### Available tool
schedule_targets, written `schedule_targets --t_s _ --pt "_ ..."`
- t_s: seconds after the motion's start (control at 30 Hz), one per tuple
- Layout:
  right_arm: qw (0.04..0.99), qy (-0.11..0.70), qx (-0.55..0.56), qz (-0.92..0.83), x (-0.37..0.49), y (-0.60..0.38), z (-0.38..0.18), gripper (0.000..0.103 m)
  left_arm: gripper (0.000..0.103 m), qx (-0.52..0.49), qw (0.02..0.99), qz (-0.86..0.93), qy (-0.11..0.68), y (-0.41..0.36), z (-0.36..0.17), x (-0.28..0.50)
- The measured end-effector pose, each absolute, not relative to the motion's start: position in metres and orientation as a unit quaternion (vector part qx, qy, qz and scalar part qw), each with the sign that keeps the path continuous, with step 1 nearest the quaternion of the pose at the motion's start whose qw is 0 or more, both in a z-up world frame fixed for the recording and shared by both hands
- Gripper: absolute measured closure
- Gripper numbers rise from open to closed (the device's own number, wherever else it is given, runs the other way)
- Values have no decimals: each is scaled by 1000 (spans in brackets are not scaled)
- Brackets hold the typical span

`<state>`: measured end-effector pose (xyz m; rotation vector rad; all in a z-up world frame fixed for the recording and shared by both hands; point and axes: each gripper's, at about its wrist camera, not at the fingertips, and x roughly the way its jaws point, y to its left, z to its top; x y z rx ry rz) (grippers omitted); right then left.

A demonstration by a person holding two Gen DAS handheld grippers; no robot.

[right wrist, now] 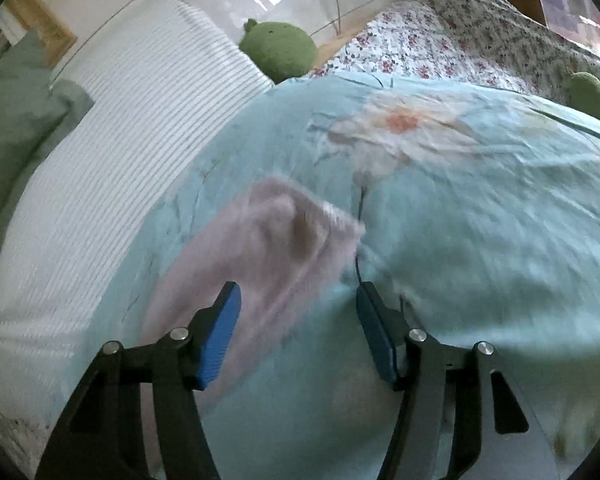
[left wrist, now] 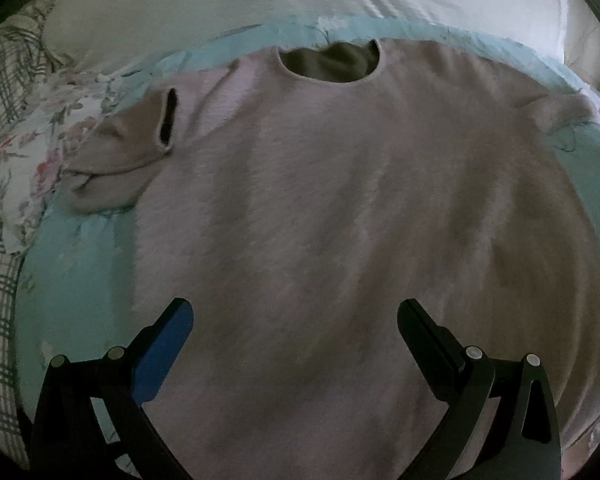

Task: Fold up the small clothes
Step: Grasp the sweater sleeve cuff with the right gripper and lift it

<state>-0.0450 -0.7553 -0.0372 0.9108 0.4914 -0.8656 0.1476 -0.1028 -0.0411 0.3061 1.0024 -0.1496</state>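
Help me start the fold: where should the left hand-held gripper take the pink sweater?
Probably the left sleeve of the pink sweater, coming from its outer left edge: it lies bunched beside the body, raised enough to pinch. The left hand-held gripper is open above the flat body.

In the left wrist view we see open room across the flat shirt point(left wrist: 340, 208) filling the frame's middle; only the bunched sleeve point(left wrist: 116, 160) and a floral pillow point(left wrist: 32, 152) crowd the left edge. In the right wrist view the teal quilt point(right wrist: 480, 208) lies open at right, while a striped pillow point(right wrist: 112, 168) blocks the left and a green plush point(right wrist: 278, 50) stands at upper centre.
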Motion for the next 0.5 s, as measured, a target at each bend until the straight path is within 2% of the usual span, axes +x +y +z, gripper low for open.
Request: schedule_targets --t_s 0.03,0.07,0.1,0.13,0.17,0.27,0.5 --pt "783 227 416 -404 -39 -760 -37 45 1 145 862 -73 481 -105 -42 150" --pt "785 227 411 -404 -34 -767 -36 57 1 143 861 -75 483 -109 -44 154" --pt "788 229 409 -400 -30 -768 -35 81 1 144 859 -77 485 -113 -46 156" --pt "793 228 408 -390 -24 -767 -32 94 1 140 859 -80 486 -115 -46 157" --pt "802 225 403 -380 -20 -763 -26 97 1 140 858 -83 487 -118 -47 159" --pt "835 216 376 -339 -5 -735 -3 97 1 143 859 -88 483 -121 -48 160" --pt "896 230 347 -156 69 -606 59 97 1 120 868 -101 471 -111 -40 149"
